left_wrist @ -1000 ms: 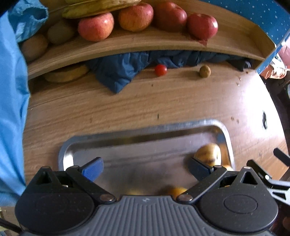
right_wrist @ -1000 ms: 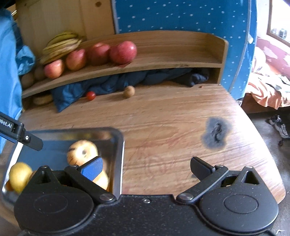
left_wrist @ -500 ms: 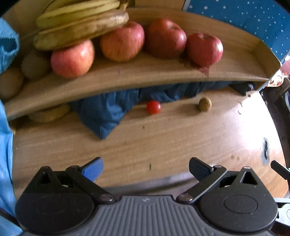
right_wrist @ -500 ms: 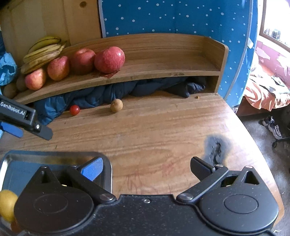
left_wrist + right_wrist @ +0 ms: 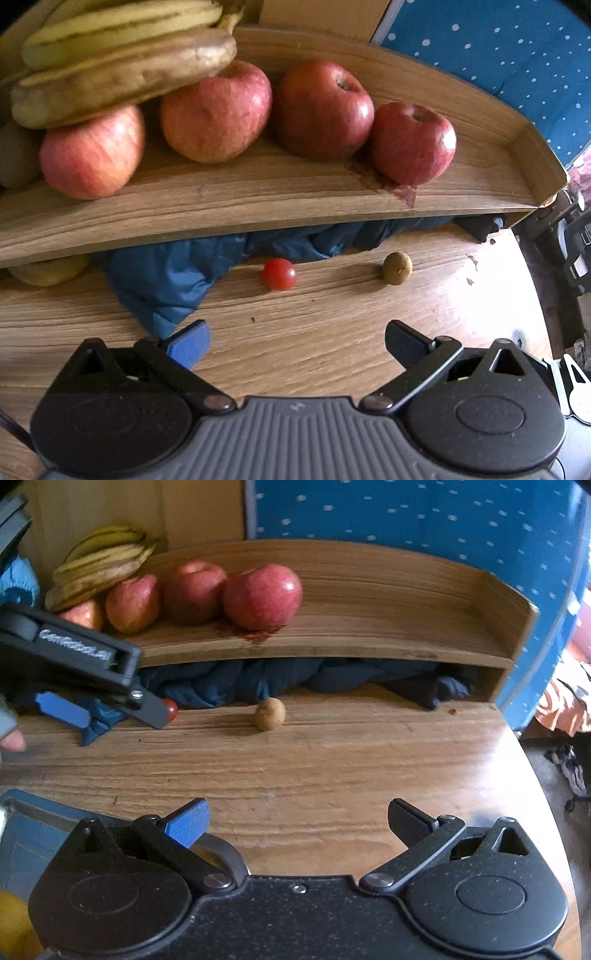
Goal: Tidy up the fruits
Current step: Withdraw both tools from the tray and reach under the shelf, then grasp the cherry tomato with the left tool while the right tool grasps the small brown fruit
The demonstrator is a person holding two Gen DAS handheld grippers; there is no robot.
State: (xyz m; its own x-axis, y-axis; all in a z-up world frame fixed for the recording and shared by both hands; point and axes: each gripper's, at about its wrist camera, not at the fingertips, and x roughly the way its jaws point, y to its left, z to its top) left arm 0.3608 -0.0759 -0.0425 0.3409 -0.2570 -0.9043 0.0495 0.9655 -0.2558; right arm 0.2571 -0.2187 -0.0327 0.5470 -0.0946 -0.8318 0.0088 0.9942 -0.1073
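While both claws hang over the wooden table (image 5: 332,332), neither has anything between its fingers. The left claw (image 5: 295,338) stands wide, its blue-padded finger (image 5: 188,343) just in front of a crumpled blue cloth (image 5: 166,280) and its black finger off to the right; between and beyond them lies a small red tomato (image 5: 279,274) on the bare wood, close to the edge of the cloth. A small brown round fruit (image 5: 397,268) sits to the right of the tomato, apart from it.

Above them a curved wooden shelf (image 5: 258,199) carries four red apples (image 5: 321,109) in a row — the rightmost one (image 5: 413,142) touching its neighbour — with a bunch of bananas (image 5: 122,62) resting on top of the two at the left. Under the shelf at the far left a pale yellowish fruit (image 5: 48,271) shows beside the cloth; what kind it is cannot be told.

The right claw (image 5: 297,821) is also wide and holds nothing. From its camera the left claw reaches in from the left edge, its black finger partly hiding the tomato (image 5: 171,709), while the brown fruit (image 5: 270,714) sits in the open in front of the cloth. A metal tray (image 5: 33,812) lies at the lower left — one yellow fruit (image 5: 13,919) shows in its near corner.
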